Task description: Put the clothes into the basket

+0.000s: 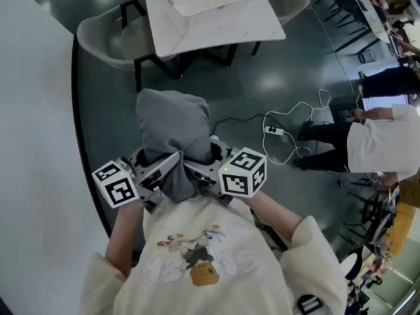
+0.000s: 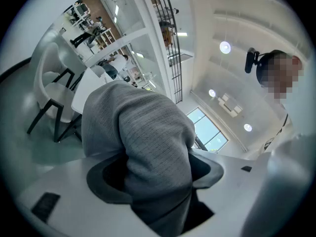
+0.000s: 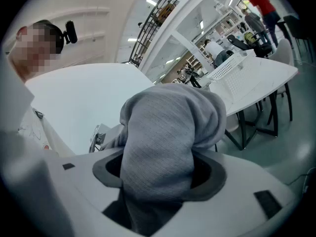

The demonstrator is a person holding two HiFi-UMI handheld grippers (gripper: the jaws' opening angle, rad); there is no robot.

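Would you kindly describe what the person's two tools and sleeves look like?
The left tool and right tool are light grey with dark grey lining round the jaws. Each carries a white cube printed with black square markers. The person wears a cream sweatshirt with a cartoon print and long cream sleeves.

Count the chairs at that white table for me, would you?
2. One grey chair sits at the white table's left side, a second chair at its far right corner. More may be hidden behind the table or outside the head view.
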